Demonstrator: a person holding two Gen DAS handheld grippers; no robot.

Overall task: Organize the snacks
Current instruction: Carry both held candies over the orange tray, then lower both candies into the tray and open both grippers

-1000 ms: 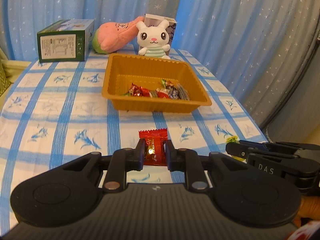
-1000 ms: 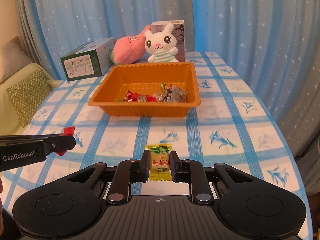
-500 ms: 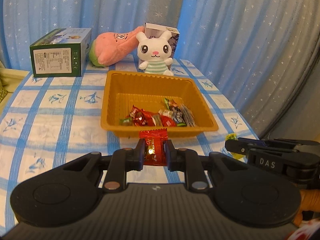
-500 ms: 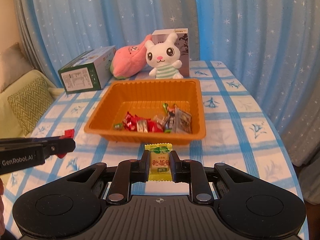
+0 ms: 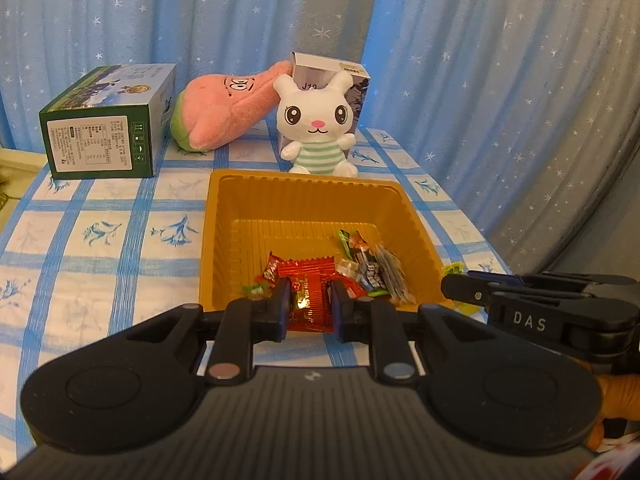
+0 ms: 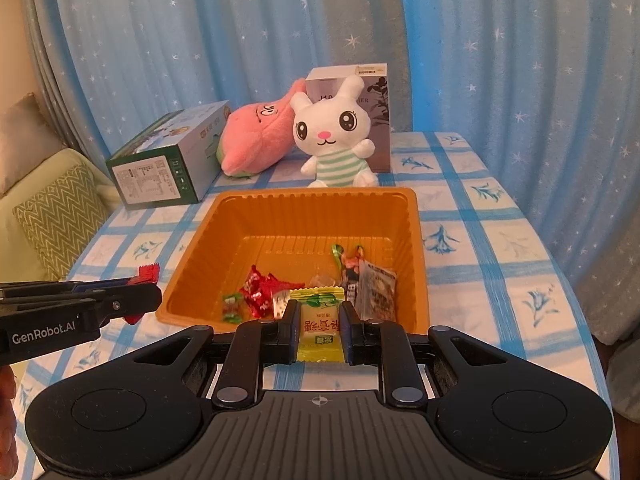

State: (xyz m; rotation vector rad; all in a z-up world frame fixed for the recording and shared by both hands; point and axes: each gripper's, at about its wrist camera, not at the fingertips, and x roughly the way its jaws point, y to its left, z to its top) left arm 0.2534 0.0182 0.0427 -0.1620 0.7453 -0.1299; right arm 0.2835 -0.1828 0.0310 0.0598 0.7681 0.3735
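An orange tray (image 5: 312, 196) (image 6: 316, 208) sits mid-table with several wrapped snacks (image 5: 368, 268) (image 6: 256, 292) along its near side. My left gripper (image 5: 309, 300) is shut on a red candy packet (image 5: 308, 292), held at the tray's near rim. My right gripper (image 6: 320, 320) is shut on a yellow candy packet (image 6: 320, 324), also at the near rim. In the right wrist view the left gripper (image 6: 136, 296) comes in from the left with the red packet (image 6: 148, 272) sticking out. In the left wrist view the right gripper (image 5: 452, 284) shows the yellow packet's edge (image 5: 452, 268).
Behind the tray stand a white rabbit plush (image 5: 316, 124), a pink plush (image 5: 224, 108), a grey box (image 6: 360, 80) and a green box (image 5: 104, 136). The blue-checked tablecloth (image 5: 100, 248) ends at blue curtains (image 5: 500, 80). A cushioned sofa (image 6: 52, 208) lies left.
Both grippers have moved forward over the table to the tray's near rim, each still holding its packet. The tray and plush toys look closer.
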